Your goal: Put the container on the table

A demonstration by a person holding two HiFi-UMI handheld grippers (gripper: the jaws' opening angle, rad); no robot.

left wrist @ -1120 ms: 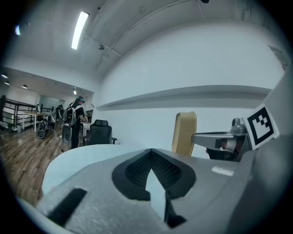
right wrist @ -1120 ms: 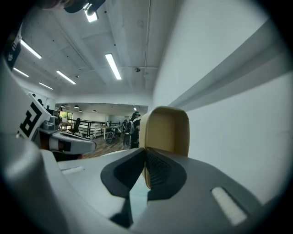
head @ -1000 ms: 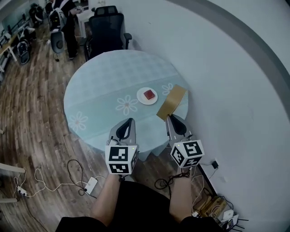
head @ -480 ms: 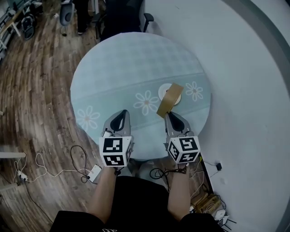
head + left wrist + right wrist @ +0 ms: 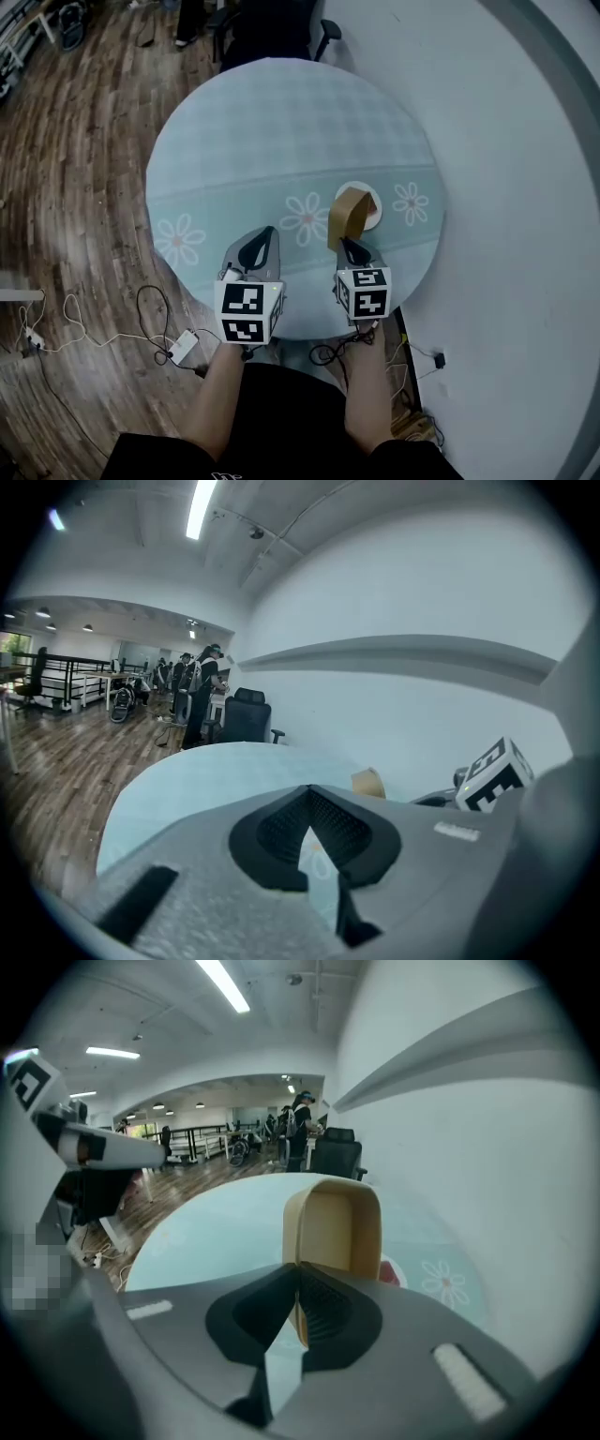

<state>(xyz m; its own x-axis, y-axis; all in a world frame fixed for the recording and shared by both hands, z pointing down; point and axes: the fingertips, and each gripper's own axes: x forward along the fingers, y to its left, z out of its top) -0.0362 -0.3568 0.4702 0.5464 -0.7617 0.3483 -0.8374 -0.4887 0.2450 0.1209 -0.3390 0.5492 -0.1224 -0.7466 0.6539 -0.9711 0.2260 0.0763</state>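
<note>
R gripper (image 5: 298,1290) pinches container (image 5: 334,1225) by its thin wall — looks light, flexy, so I'll squeeze gently; L gripper (image 5: 309,819) pressed together, empty.

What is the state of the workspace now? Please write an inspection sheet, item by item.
Surface: round table under a pale blue flowered cloth.
Job's things: tan container, empty, gripped at its rim over the table's near right part.
Clutter: white plate with a red item, partly behind the container.
Grippers: left gripper shut, empty; right gripper shut on the container.
Cables: loose cables and a white adapter on the floor.
Surroundings: wooden floor, white wall, black chair, people far off.
</note>
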